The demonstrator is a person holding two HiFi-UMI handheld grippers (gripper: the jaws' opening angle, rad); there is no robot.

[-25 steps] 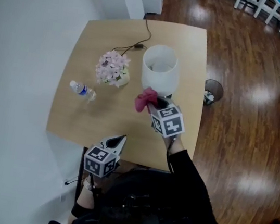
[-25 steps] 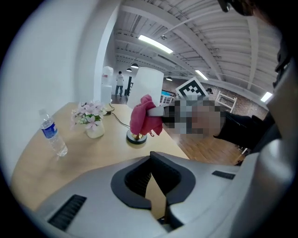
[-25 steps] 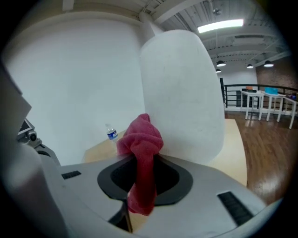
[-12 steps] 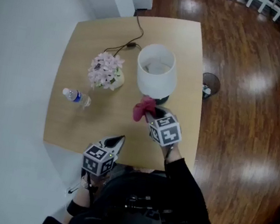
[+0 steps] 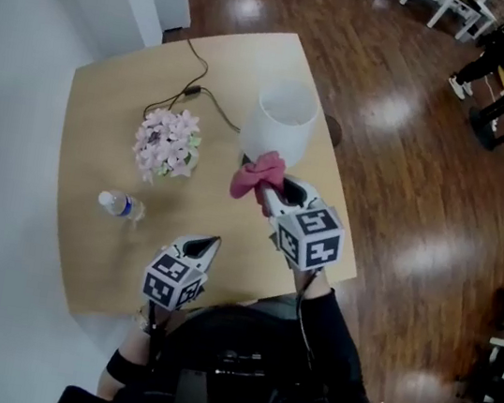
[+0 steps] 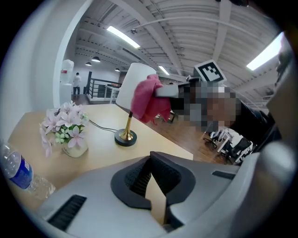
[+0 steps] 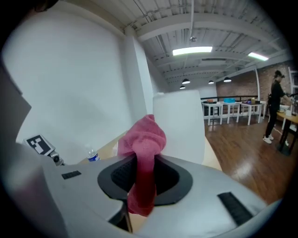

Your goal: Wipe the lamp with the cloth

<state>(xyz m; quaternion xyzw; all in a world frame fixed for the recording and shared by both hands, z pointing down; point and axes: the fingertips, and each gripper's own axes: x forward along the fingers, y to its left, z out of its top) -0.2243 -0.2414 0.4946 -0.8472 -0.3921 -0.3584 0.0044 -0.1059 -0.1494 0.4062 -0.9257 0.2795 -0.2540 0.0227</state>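
Wooden table (image 5: 96,257) carries the lamp (image 5: 279,122); the right gripper (image 5: 274,188), clamped on the cloth (image 5: 256,173), is just beside its shade, nearer than the closed, empty left gripper (image 5: 206,245)

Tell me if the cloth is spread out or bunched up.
Bunched up: the pink cloth sticks out as a crumpled wad from the right gripper, whose jaws pinch it.

Head view: lamp (image 5: 278,124) base hidden, cloth (image 5: 258,176) in front. Left gripper view: bottle (image 6: 16,169) cut off at left edge.
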